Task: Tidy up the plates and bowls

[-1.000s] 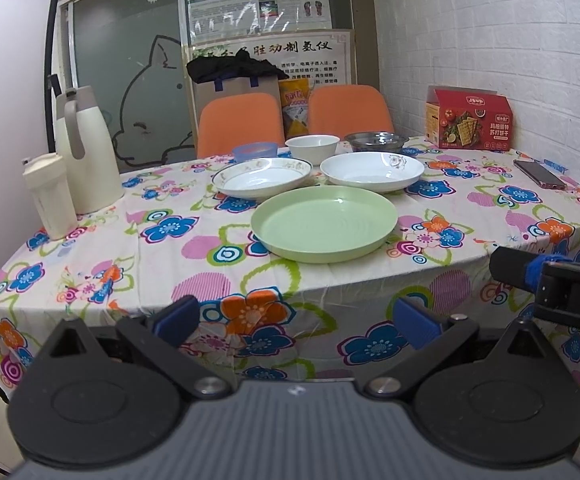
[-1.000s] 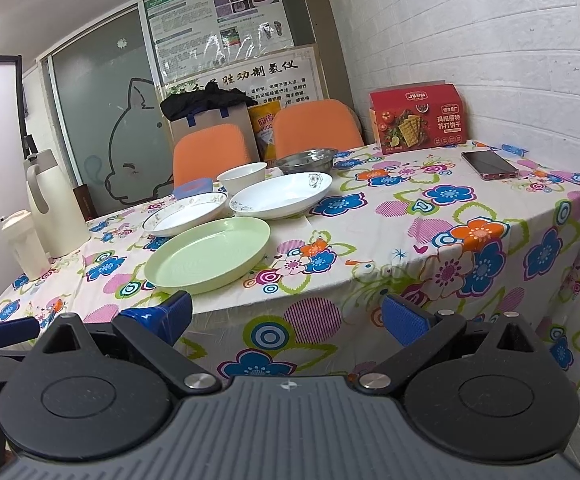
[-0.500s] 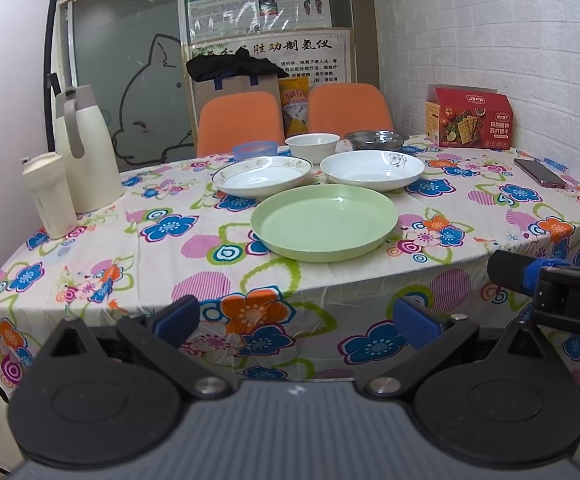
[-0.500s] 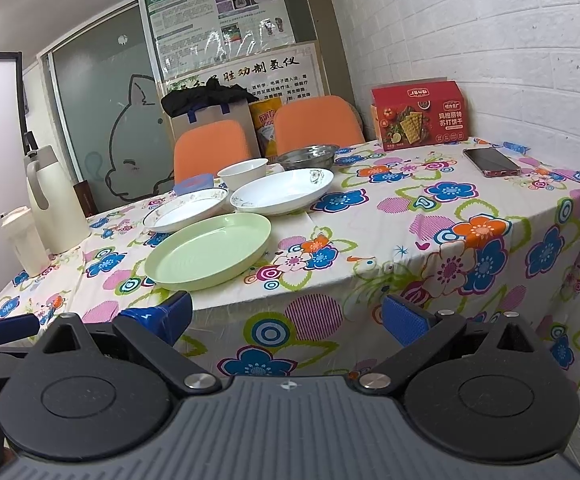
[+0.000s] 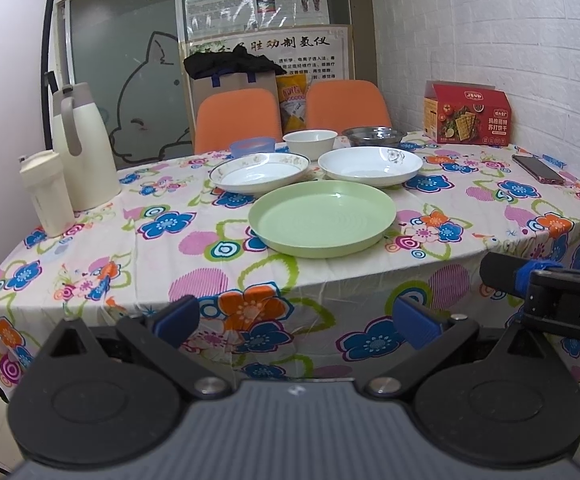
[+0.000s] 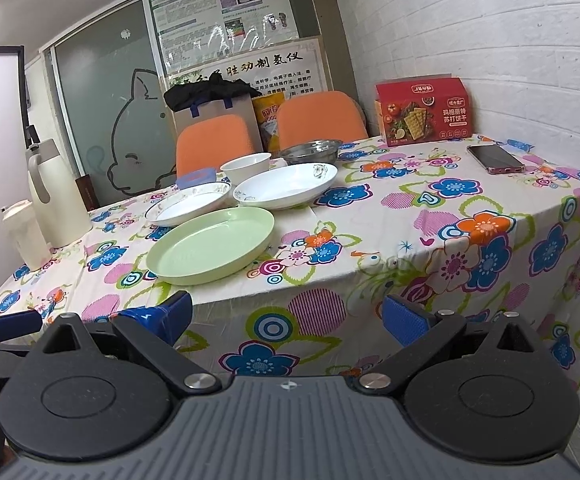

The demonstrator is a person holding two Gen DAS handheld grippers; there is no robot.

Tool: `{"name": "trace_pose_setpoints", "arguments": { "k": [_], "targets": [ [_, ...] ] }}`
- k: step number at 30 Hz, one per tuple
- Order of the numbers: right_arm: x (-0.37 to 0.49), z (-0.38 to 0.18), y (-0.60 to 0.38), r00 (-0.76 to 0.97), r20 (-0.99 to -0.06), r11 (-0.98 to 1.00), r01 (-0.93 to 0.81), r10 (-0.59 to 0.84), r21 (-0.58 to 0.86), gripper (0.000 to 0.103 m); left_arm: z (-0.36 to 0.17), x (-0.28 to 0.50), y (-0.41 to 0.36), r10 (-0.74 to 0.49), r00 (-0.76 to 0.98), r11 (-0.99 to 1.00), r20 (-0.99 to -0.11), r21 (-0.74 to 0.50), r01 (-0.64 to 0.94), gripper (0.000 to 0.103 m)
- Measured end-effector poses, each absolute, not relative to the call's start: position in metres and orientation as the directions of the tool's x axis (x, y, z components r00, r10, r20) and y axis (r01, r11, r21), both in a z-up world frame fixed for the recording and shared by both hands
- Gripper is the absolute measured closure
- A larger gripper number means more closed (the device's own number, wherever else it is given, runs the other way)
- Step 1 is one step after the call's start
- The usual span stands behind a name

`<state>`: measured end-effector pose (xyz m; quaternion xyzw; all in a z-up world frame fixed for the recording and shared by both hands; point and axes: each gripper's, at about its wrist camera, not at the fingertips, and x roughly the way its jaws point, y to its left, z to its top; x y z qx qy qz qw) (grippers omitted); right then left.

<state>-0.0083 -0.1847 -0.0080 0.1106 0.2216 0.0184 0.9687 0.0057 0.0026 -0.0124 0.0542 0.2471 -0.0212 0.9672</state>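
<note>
A green plate lies nearest the table's front edge. Behind it sit a gold-rimmed white plate on the left and a plain white plate on the right. Farther back stand a blue bowl, a white bowl and a steel bowl. My left gripper hangs open below the table edge, holding nothing. My right gripper is open too, in front of the tablecloth.
A cream thermos and a cream cup stand at the table's left. A red cracker box and a phone lie at the right by the brick wall. Two orange chairs stand behind the table.
Both views have drifted slightly closer to the table. The dishes have not moved, and both grippers stay open.
</note>
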Motion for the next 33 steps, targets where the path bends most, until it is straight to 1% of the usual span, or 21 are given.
{"name": "trace_pose_setpoints", "arguments": {
  "k": [11,19,25,27,30,33],
  "targets": [
    [-0.003,-0.015,-0.184,0.889,-0.449,0.977,0.011,0.089,0.215,0.014,-0.023,0.014,0.005,-0.014,0.863,0.994,-0.505,0.085,0.066,0.000],
    [0.013,-0.033,-0.196,0.869,-0.491,0.974,0.061,0.056,0.218,0.014,-0.039,0.044,0.019,0.003,0.825,0.997,-0.565,0.063,0.039,0.000],
    [0.038,-0.045,-0.205,0.834,-0.547,0.967,0.074,0.074,0.244,0.014,-0.044,0.077,0.027,0.049,0.795,0.997,-0.605,0.081,0.000,0.001],
    [0.049,-0.039,-0.203,0.827,-0.558,0.972,0.064,0.074,0.225,0.014,-0.043,0.087,0.030,0.055,0.783,0.997,-0.620,0.080,-0.006,0.001],
    [0.069,-0.022,-0.198,0.840,-0.536,0.980,0.029,0.084,0.198,0.014,-0.034,0.103,0.036,0.044,0.775,0.998,-0.631,0.069,-0.001,0.001],
    [0.098,-0.003,-0.189,0.851,-0.511,0.984,-0.032,0.119,0.177,0.014,-0.018,0.124,0.049,-0.026,0.773,1.000,-0.634,-0.008,0.028,0.001]
  ]
}}
